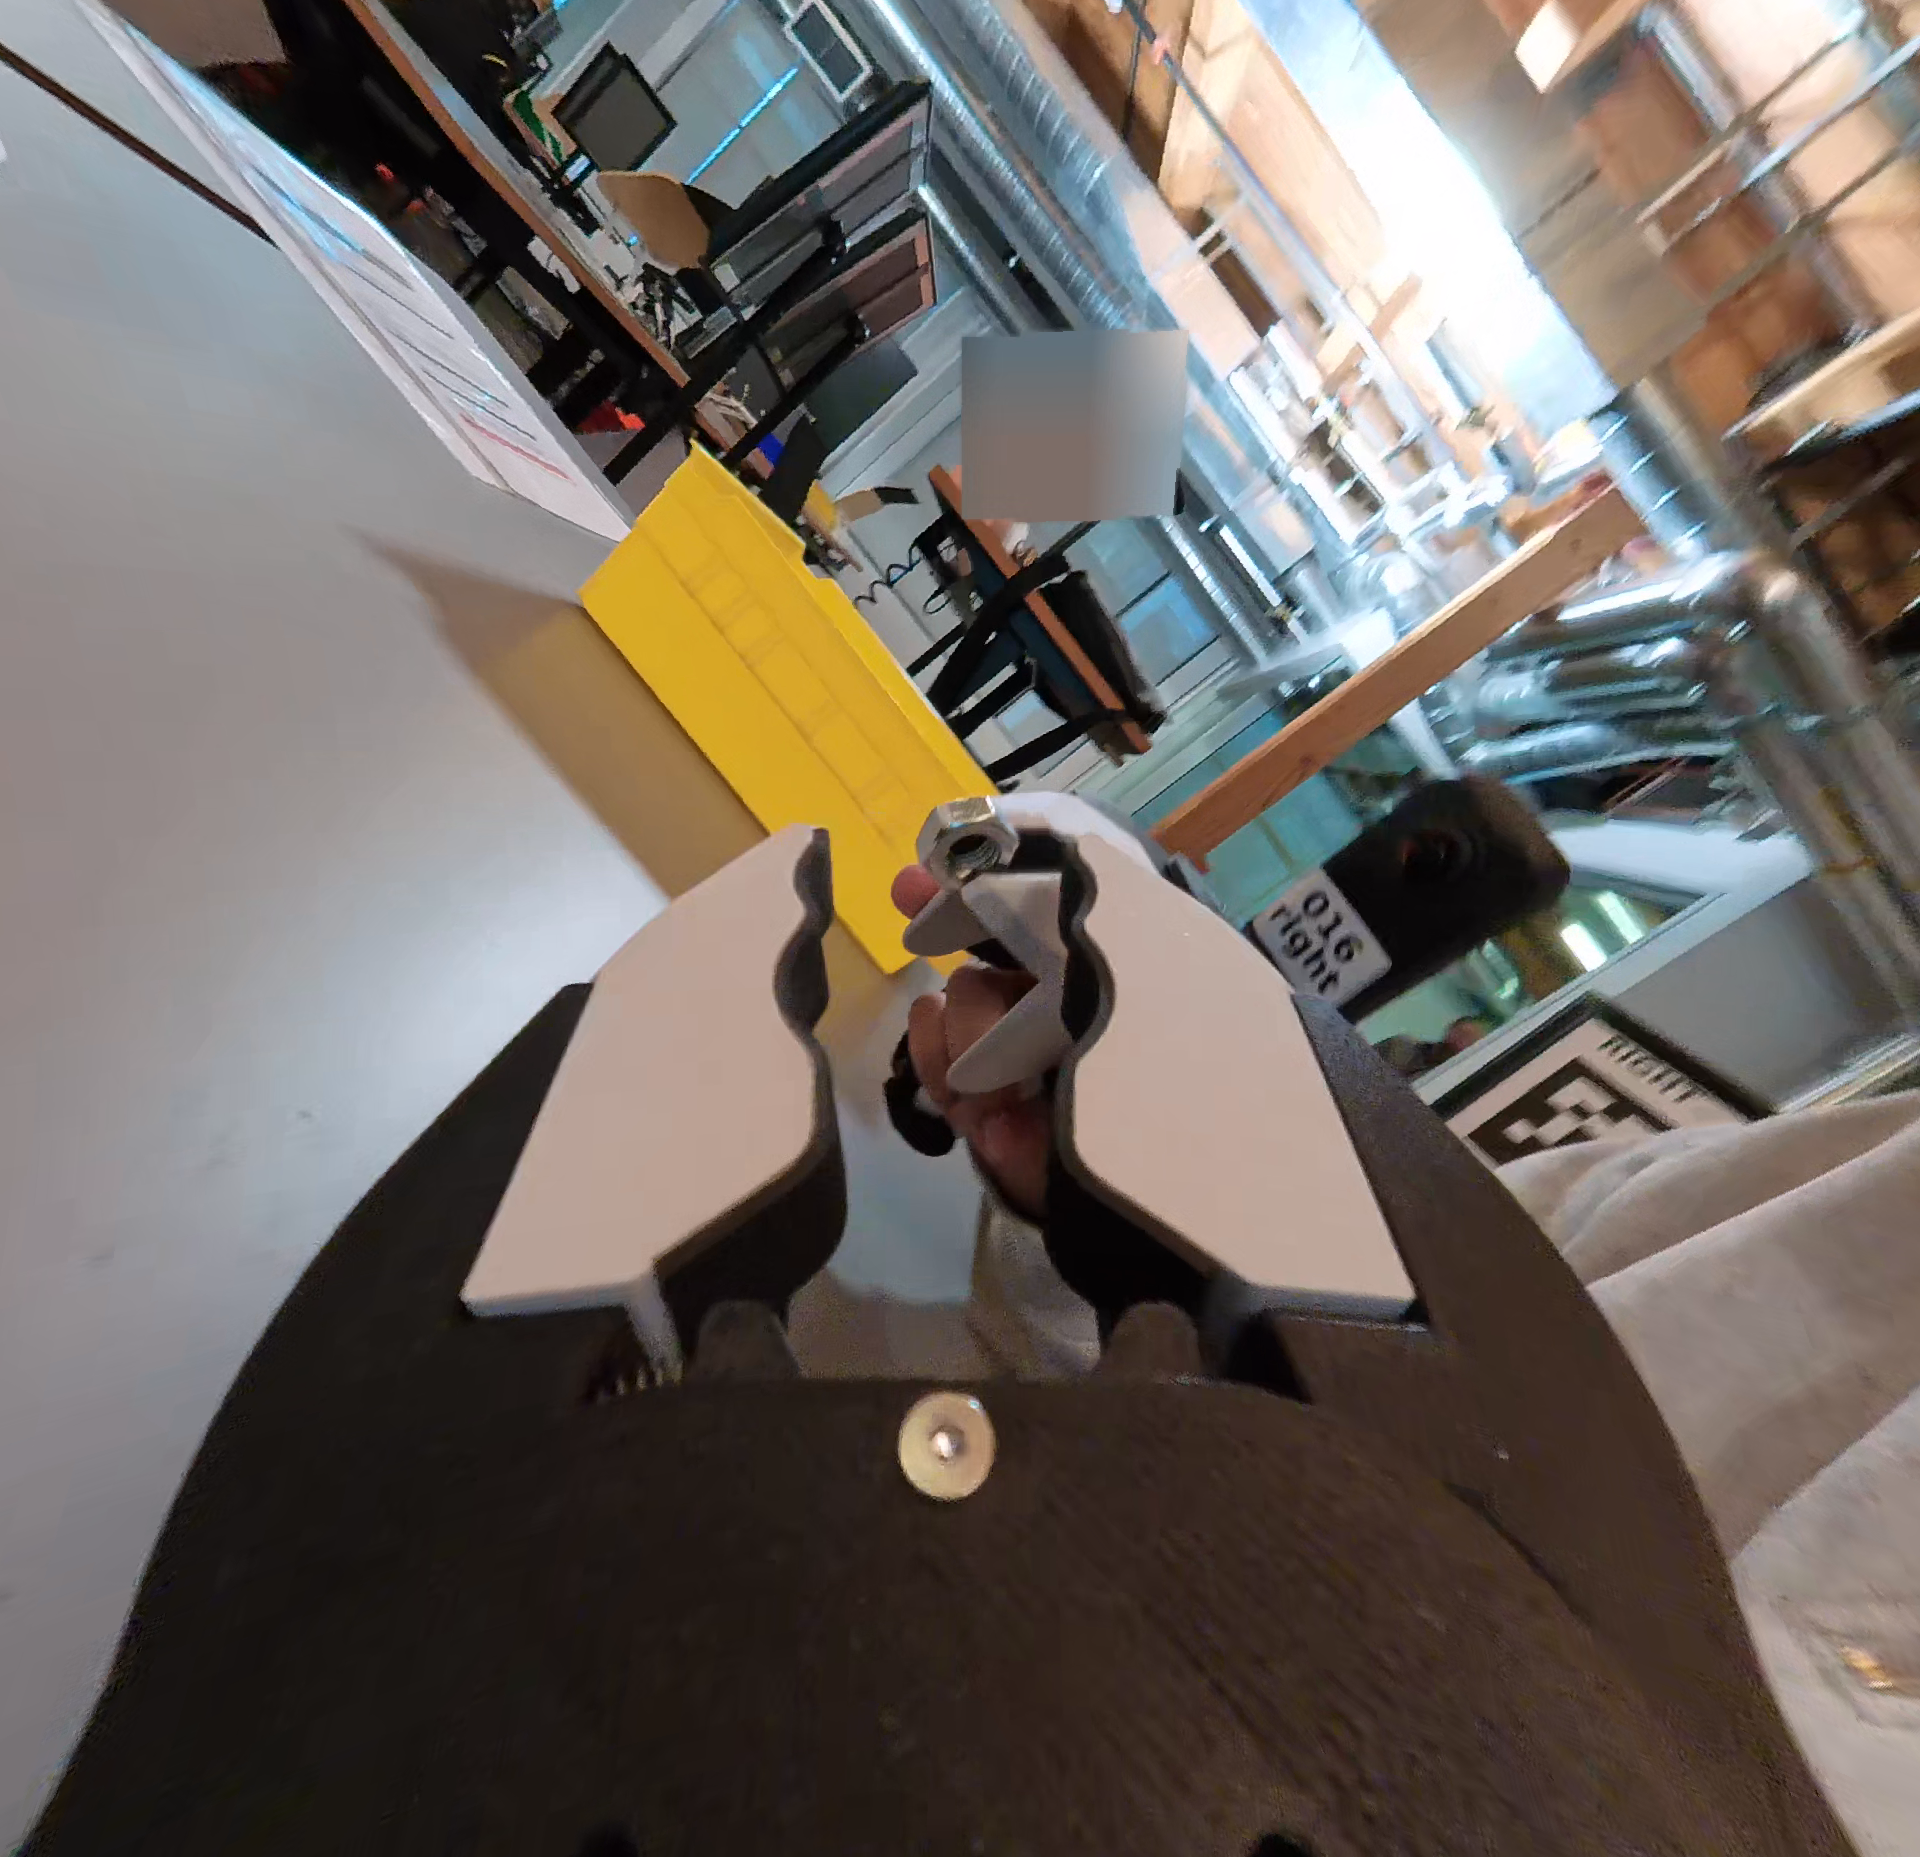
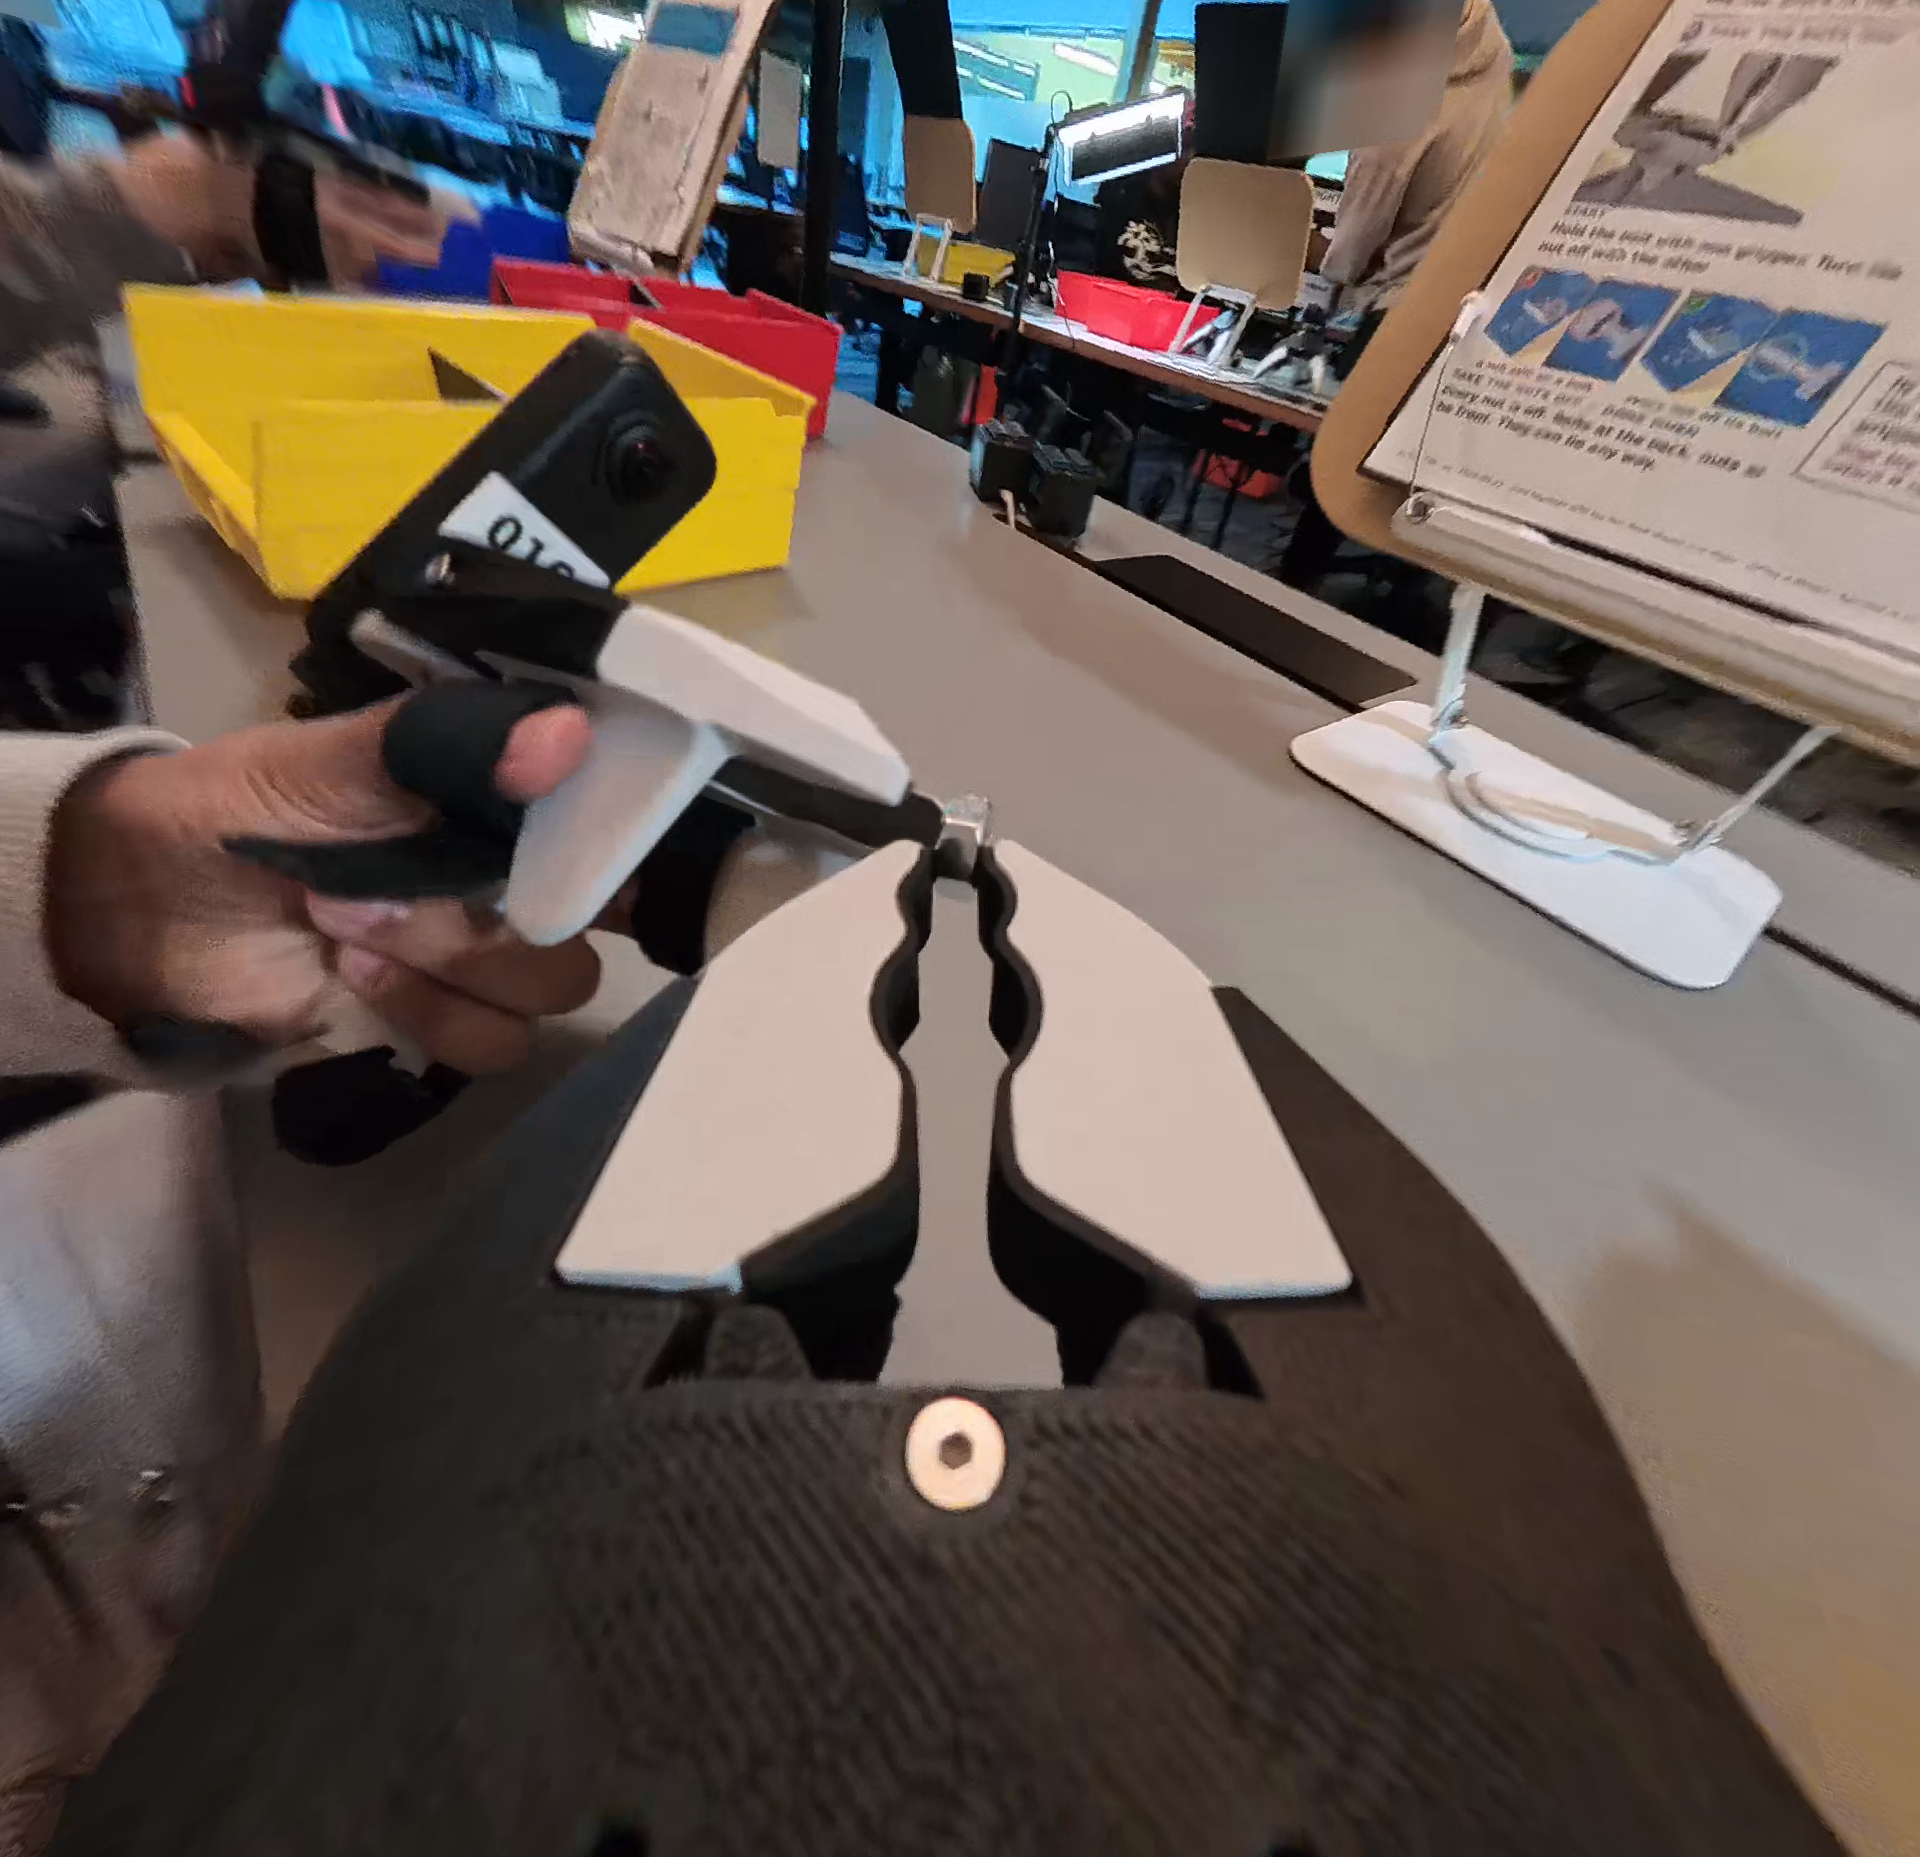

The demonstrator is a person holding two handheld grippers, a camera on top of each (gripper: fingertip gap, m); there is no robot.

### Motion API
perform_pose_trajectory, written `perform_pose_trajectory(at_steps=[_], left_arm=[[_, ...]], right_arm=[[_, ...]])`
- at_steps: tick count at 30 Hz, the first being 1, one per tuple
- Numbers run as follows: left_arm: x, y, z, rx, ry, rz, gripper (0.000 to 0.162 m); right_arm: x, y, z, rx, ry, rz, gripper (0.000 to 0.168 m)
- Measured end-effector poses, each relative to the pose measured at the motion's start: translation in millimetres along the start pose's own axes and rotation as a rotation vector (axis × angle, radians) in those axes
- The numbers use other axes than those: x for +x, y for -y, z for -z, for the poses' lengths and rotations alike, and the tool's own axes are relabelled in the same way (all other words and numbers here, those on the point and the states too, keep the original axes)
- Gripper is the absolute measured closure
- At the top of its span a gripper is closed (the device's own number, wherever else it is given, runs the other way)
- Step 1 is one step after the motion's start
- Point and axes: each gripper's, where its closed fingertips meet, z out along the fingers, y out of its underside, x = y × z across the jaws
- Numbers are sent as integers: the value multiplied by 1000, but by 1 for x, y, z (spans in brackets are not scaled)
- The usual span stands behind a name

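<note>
A grey desk [image 2: 1143, 747] fills the middle of the right wrist view, carrying a yellow bin [image 2: 312, 436] at upper left and a white stand with a printed sheet [image 2: 1621, 373] at upper right. At centre the right gripper [image 2: 958, 867] has its fingers drawn almost together, their tips pinching a small silver hex nut [image 2: 961, 833] held above the desk. A hand [image 2: 260, 872] at left brings in the left gripper [image 1: 945, 862], whose fingers stand well apart on either side of the nut without clamping it, and whose tip reaches the nut.
</note>
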Motion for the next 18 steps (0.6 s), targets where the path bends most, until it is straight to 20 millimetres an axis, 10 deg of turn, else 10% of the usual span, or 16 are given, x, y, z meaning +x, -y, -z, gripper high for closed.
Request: perform_pose_trajectory(at_steps=[11,18], left_arm=[[3,-9,13,-145,181,-847,112],[12,-28,9,-203,96,-890,120]], right_arm=[[-4,8,13,59,625,-881,160],[-17,0,22,-84,876,-1125,160]])
